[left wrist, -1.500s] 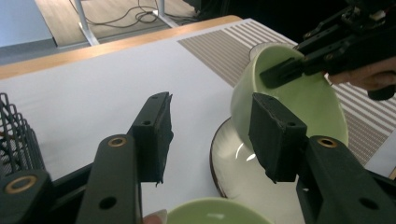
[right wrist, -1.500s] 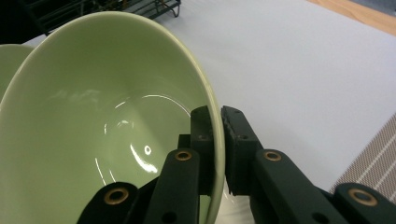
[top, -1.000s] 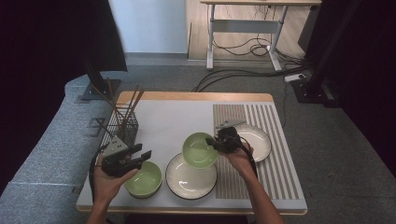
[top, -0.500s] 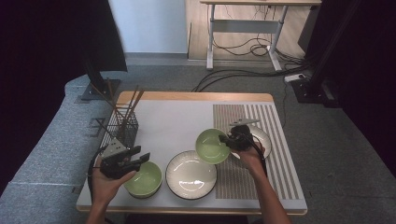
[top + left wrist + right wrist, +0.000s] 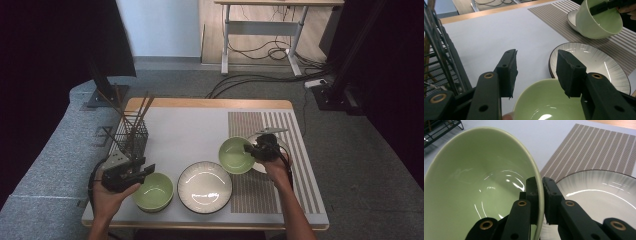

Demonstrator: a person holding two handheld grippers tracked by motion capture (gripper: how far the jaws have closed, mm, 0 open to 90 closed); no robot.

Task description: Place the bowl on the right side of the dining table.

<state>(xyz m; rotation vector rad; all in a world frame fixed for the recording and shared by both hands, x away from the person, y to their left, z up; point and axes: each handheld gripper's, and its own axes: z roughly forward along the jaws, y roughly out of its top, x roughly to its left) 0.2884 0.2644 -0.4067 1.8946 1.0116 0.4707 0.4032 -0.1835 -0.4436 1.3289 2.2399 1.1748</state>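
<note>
Pale green, the lifted bowl (image 5: 236, 155) hangs tilted over the striped mat (image 5: 270, 165), its rim pinched tight in the right tool (image 5: 255, 149), above a white plate (image 5: 599, 195). Left of the mat lie a large plate (image 5: 205, 186) and a second green bowl (image 5: 153, 191), the left tool (image 5: 142, 171) gaping over it, beside a wire basket (image 5: 131, 137).

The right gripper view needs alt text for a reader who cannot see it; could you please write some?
The right claw is shut on the rim of a tilted green bowl, one jaw inside and one outside. Behind it, a white plate sits on a brown striped placemat laid on a pale table.
</note>
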